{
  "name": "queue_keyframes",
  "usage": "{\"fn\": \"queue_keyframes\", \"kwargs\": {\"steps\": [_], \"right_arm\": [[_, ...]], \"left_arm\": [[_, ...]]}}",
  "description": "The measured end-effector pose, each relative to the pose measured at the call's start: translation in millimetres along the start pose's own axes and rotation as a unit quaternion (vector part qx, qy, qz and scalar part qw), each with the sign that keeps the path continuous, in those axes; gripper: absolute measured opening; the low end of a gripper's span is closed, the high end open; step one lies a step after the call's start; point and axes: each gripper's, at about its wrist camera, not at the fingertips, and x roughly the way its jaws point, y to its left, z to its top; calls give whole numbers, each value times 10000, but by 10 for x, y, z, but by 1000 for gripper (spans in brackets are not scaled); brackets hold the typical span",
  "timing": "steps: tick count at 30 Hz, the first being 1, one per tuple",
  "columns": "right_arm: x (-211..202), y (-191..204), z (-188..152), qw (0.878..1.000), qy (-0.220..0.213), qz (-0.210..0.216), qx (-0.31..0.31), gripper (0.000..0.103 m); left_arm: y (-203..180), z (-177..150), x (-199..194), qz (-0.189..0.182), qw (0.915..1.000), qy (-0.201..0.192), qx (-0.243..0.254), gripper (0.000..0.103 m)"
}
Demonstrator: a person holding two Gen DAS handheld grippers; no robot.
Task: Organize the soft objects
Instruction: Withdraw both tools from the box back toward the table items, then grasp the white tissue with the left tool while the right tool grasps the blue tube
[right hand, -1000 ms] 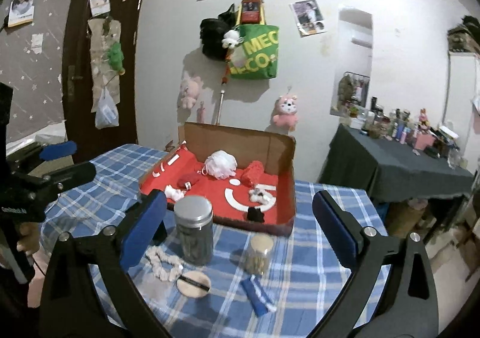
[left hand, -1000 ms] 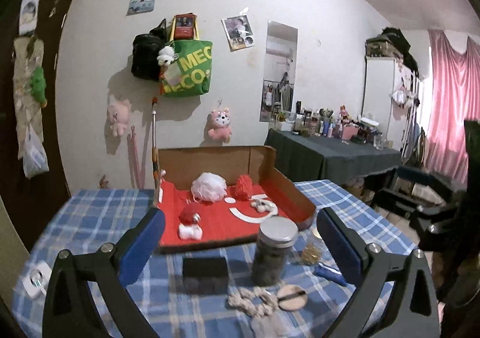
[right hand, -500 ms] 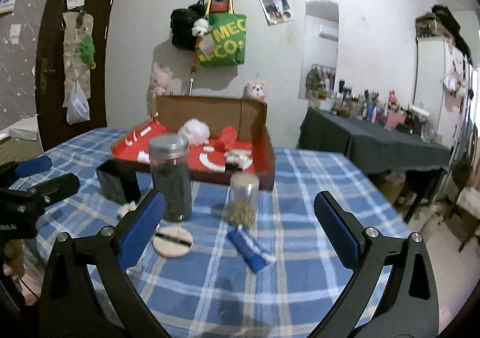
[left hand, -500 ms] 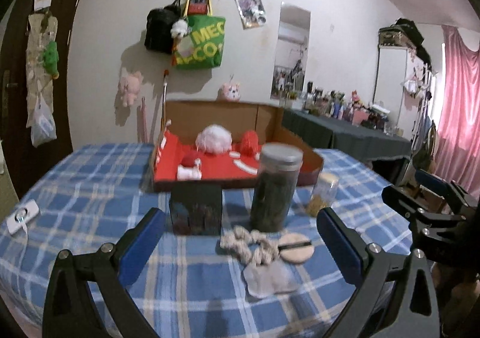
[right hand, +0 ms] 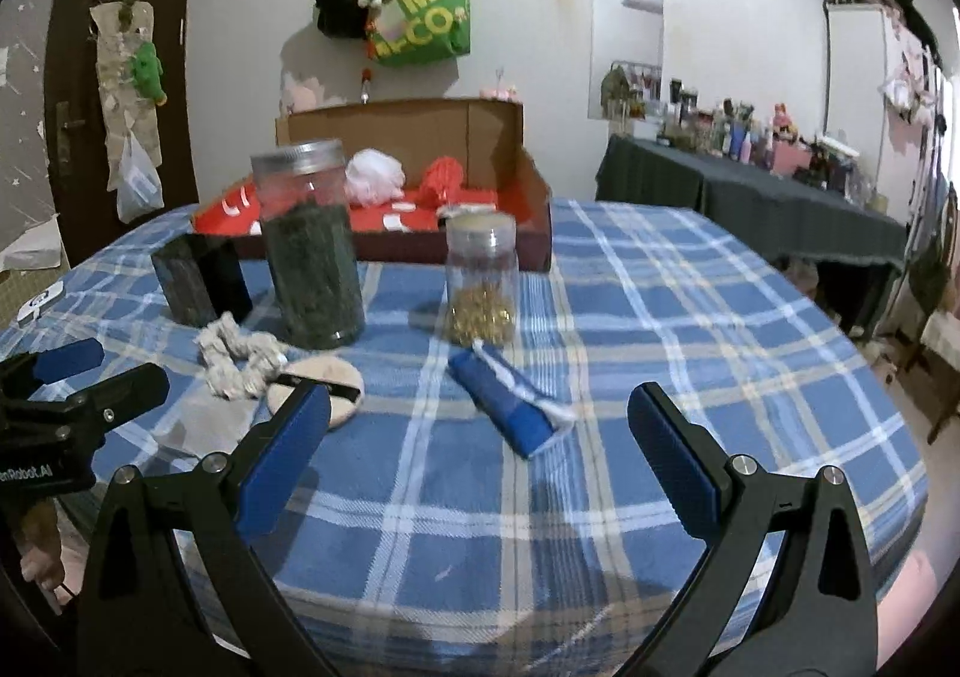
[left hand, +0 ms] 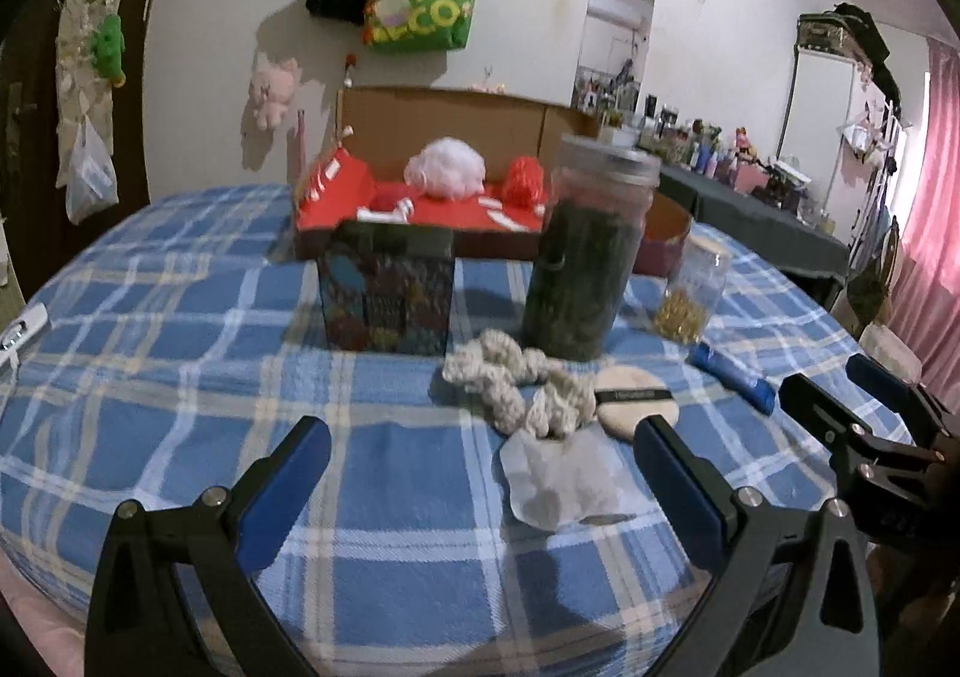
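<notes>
A beige knitted scrunchie (left hand: 519, 383) (right hand: 240, 359) lies on the blue plaid tablecloth, touching a round beige powder puff (left hand: 636, 398) (right hand: 321, 386) and a crumpled white tissue (left hand: 561, 476). A folded blue cloth (right hand: 510, 404) (left hand: 732, 377) lies further right. My left gripper (left hand: 480, 473) hovers open just short of the tissue. My right gripper (right hand: 480, 437) hangs open, low over the table, just short of the blue cloth. At the back stands an open cardboard box with a red lining (left hand: 456, 212) (right hand: 510, 191), holding a white pouf (left hand: 444, 167) and red yarn (left hand: 523, 179).
A tall jar of dark leaves (left hand: 585, 251) (right hand: 312, 251), a small jar with gold bits (right hand: 482, 281) and a dark patterned box (left hand: 387, 290) stand between the soft things and the cardboard box. A dark side table (right hand: 750, 191) crowded with bottles is at the right.
Both grippers have dropped from high above the table to just over its near edge and moved back; both stay open with nothing in them.
</notes>
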Motion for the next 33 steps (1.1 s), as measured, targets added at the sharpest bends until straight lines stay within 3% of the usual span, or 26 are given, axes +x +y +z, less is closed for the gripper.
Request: {"fn": "queue_keyframes", "kwargs": {"steps": [18,20,23,24,30,33], "right_arm": [[553,-334,86,9968,762,253,-54,100],[631,-331,97,9948,925,406,-120,89],[736,-309,78,9914,1181,525,-219,62],[761,-308,67,9901,1245,604,-228,48],[690,-274,14,9902,1141,737,-340,31],[602,-254,-17,9910,1044,771,-319,25]], "left_arm": [[-168,-29,342,-132,9977,669,47,103],[-200,-35,388,-112,9971,737,134,97],[-269,-43,417,-21,9968,704,385,76],[-287,-47,422,-34,9966,699,435,67],[-302,-40,416,-151,9959,670,587,22],[-260,-18,388,-285,9960,671,525,17]]}}
